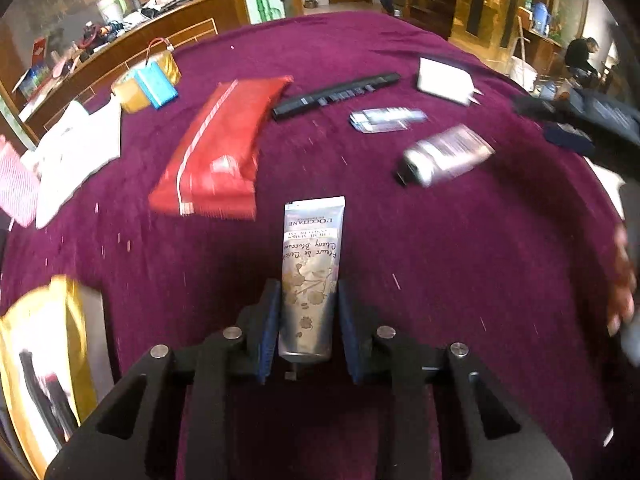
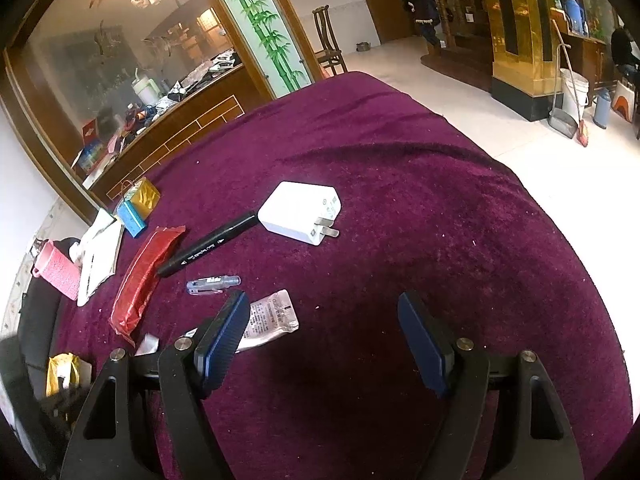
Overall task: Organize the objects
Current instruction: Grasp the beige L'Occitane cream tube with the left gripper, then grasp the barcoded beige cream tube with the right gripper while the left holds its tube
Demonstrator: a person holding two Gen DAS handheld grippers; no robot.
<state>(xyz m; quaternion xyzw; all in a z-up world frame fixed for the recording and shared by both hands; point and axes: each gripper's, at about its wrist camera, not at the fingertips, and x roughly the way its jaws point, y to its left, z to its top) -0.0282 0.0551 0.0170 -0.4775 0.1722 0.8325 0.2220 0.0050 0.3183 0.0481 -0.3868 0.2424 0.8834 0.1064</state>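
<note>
The hand-cream tube (image 1: 310,264) is seen pinched between the blue pads of the left claw (image 1: 308,320), gripped low on its body near the cap end, with the flat crimped end pointing away over the purple-covered worktop (image 1: 460,260). The tube is judged light, soft-walled and somewhat slick; a hold across the fuller part near the cap is thought safer than one on the thin crimp, and a hard squeeze could force cream out.

All else is placed relative to the tube. Just beyond it and to its left a red pouch (image 1: 218,148) is lying; beyond that, a black marker (image 1: 336,94), a small clear pen (image 1: 386,118) and a white charger plug (image 1: 444,80) are set well apart. To the tube's right a second, silver tube (image 1: 446,156) is seen, blurred. At the left edge a yellow bag (image 1: 48,352) is glimpsed.

The right claw (image 2: 324,340) is held spread, with nothing between its pads, above bare cloth, a crumpled sachet (image 2: 272,316) lying just beside its left pad.

Open cloth is found to the right of the tube and towards the far rim, where the worktop falls away to the tiled floor; things set there should be kept back from that edge.
</note>
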